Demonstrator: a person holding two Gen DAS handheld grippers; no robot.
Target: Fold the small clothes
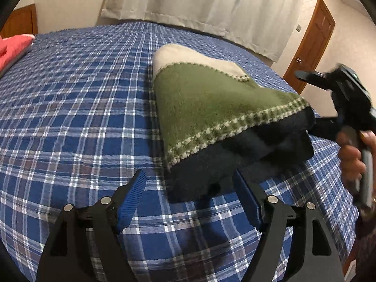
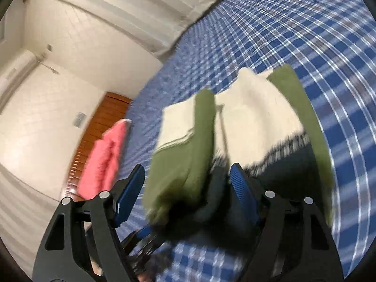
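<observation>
A small sweater point(image 1: 202, 108) in green, cream and dark navy lies partly folded on the blue plaid bed point(image 1: 70, 108). Its navy hem end is raised off the bed. My left gripper point(image 1: 190, 202) is open, its blue pads on either side of the navy hem corner, just in front of it. The right gripper's black body point(image 1: 347, 103) shows at the right, held by a hand. In the blurred right wrist view the right gripper point(image 2: 185, 192) is open with the sweater point(image 2: 253, 112) bunched between its fingers; whether the pads touch the cloth I cannot tell.
A pink garment point(image 1: 11, 49) lies at the bed's far left edge; it also shows in the right wrist view point(image 2: 103, 162). White curtains point(image 1: 211, 7) hang behind the bed. A wooden door point(image 1: 310, 44) stands at the right.
</observation>
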